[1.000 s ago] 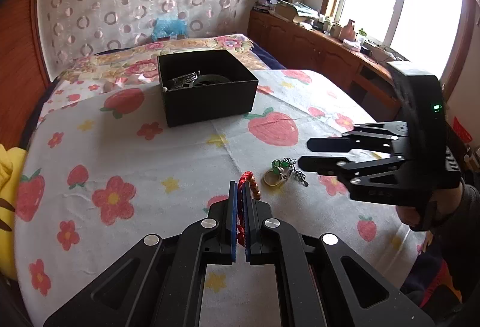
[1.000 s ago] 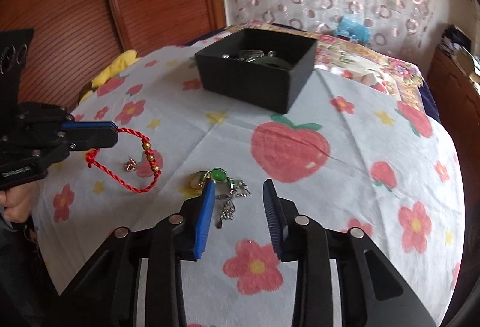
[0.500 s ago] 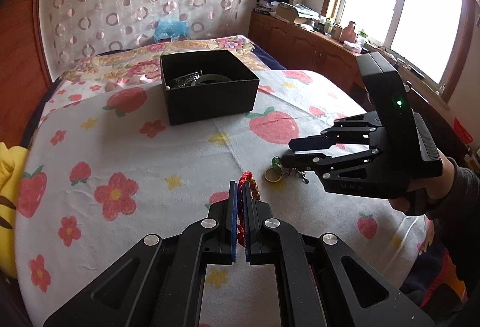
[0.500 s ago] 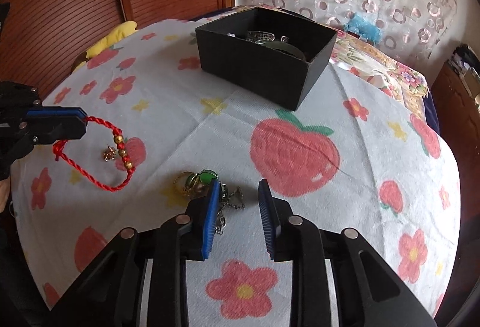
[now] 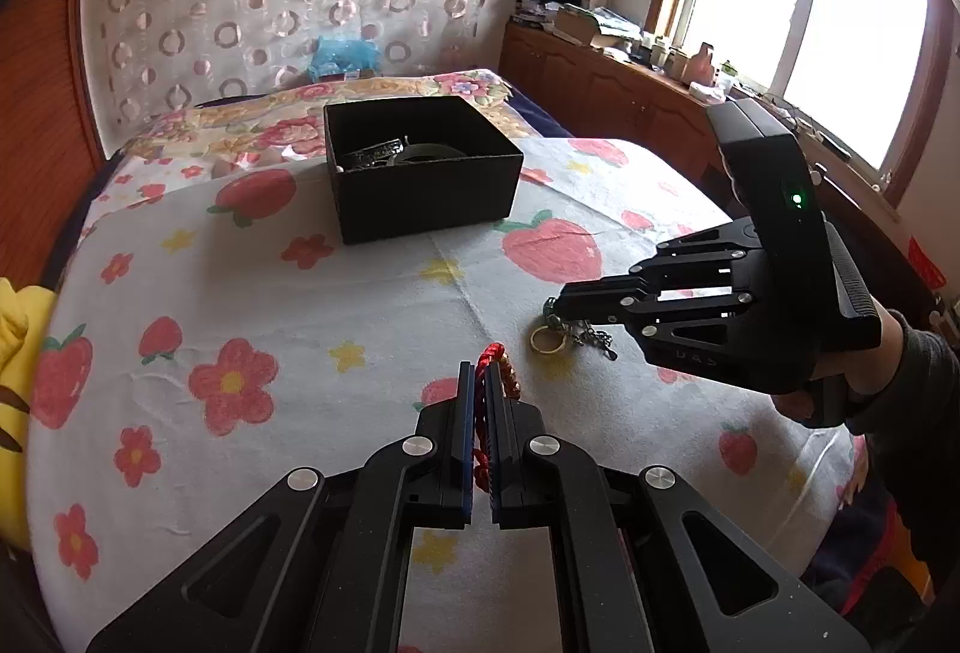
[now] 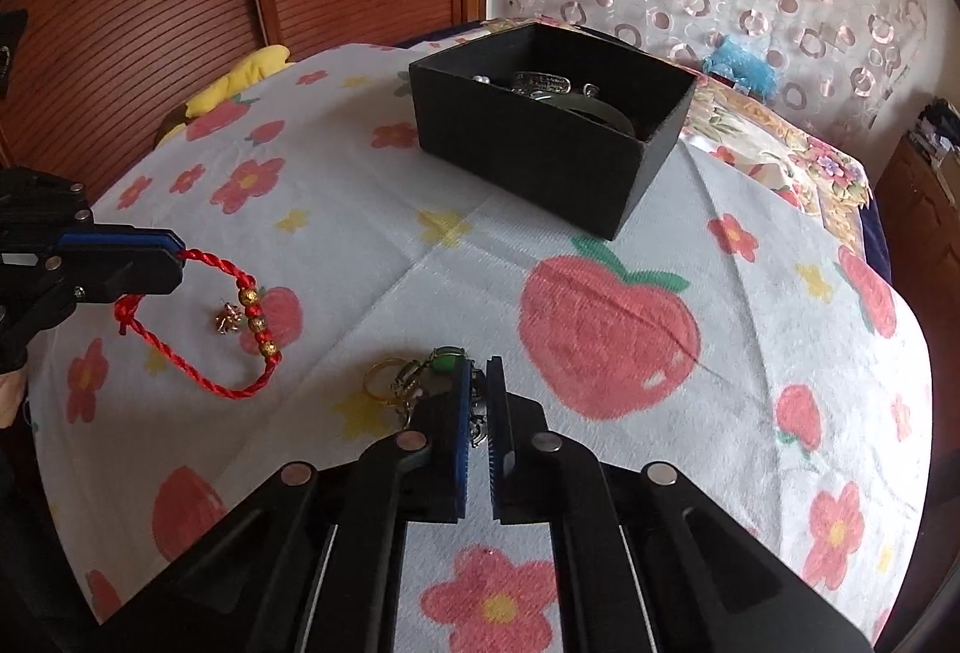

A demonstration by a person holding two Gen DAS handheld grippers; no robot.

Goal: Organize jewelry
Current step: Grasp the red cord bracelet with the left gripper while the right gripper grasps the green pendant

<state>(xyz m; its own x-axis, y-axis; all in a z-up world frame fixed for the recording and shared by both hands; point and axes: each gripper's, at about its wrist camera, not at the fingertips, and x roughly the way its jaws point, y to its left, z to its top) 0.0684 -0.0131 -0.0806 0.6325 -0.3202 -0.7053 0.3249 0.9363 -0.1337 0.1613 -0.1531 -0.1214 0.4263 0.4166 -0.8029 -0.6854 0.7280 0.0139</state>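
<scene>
A red twisted-cord bracelet with small gold beads [image 6: 240, 320] hangs clamped between the pads of the left gripper [image 5: 478, 389], its loop drooping over the strawberry-and-flower printed cloth [image 6: 600, 245] with a little gold charm beside the beads. Just to its right lies a tangle of metal chain with a green bead and a gold ring [image 6: 420, 374]; the right gripper [image 6: 478, 383] has its jaws drawn together on the chain part, so both pieces are grasped and neither looks lifted far, the chain piece resting on the cloth.

Well beyond them stands the open black cardboard box [image 6: 558, 155], which already holds a few pieces: a silvery engraved bangle and a dark band show above the rim. As I judge it, the sorting is partly done, and what is left is carrying these two pieces over and dropping them in.

Most of the box floor is hidden behind its near wall. How firmly the right pads bite the thin chain is hard to make out, since the fingers cover it. The person shows only as a hand and dark sleeve at the edge of the left view
</scene>
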